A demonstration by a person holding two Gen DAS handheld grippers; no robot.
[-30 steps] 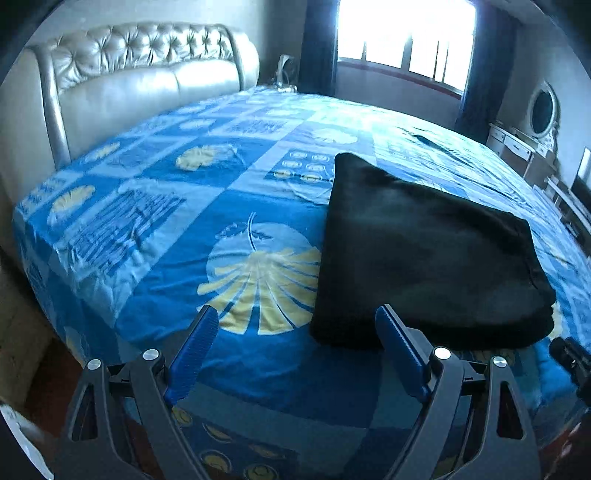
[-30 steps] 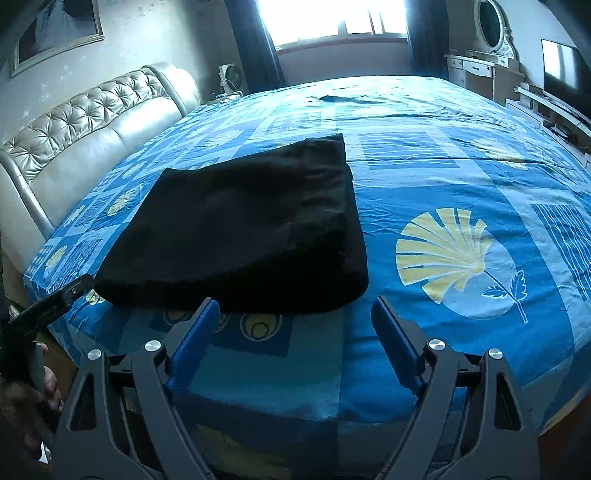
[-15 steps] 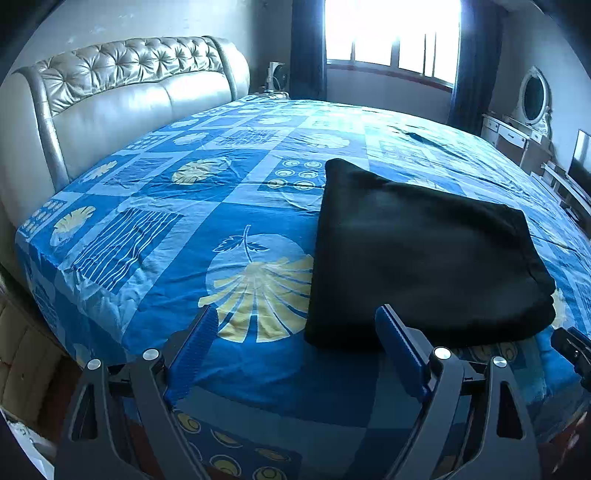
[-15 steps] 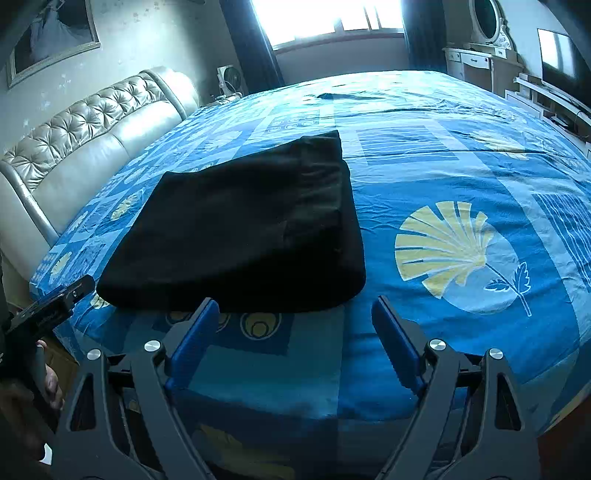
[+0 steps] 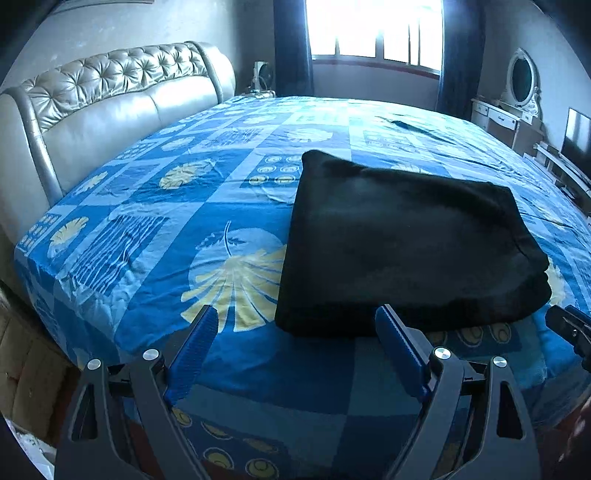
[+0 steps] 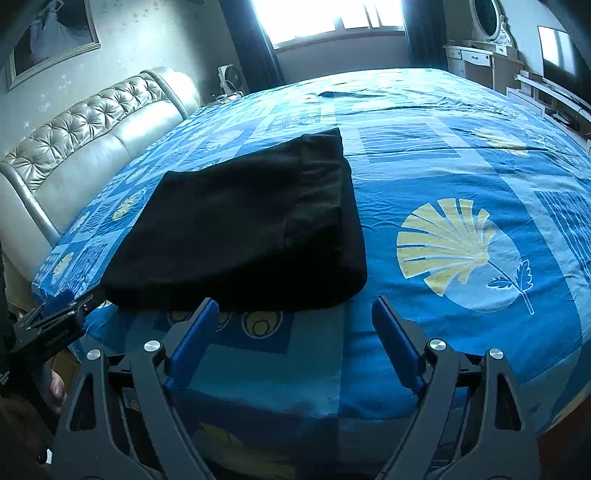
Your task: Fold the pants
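On the near part of the bed (image 5: pixel 155 229), the black pants (image 5: pixel 402 240) lie folded into a flat, thick block. The block sits close to the near edge of the blue bedsheet (image 6: pixel 461 166), which has yellow leaf and shell pictures on it. The left tongs (image 5: pixel 295 336) are spread wide with nothing between them. They hang just in front of the near left corner of the pants and do not touch them. The right tongs (image 6: pixel 295 325) are spread wide too, and they hold nothing. They hang just in front of the near right corner of the pants, over bare sheet. In the right wrist view, the tip of the left tongs pokes in at the left edge, next to the near left end of the pants, and part of a hand (image 6: pixel 55 386) shows below it. A padded headboard (image 5: pixel 110 96) runs along the left side of the bed. A bright window (image 5: pixel 373 29) with dark curtains (image 5: pixel 291 44) is at the far wall. A white dresser (image 6: pixel 476 59) with an oval mirror (image 6: pixel 487 16) stands at the far right.
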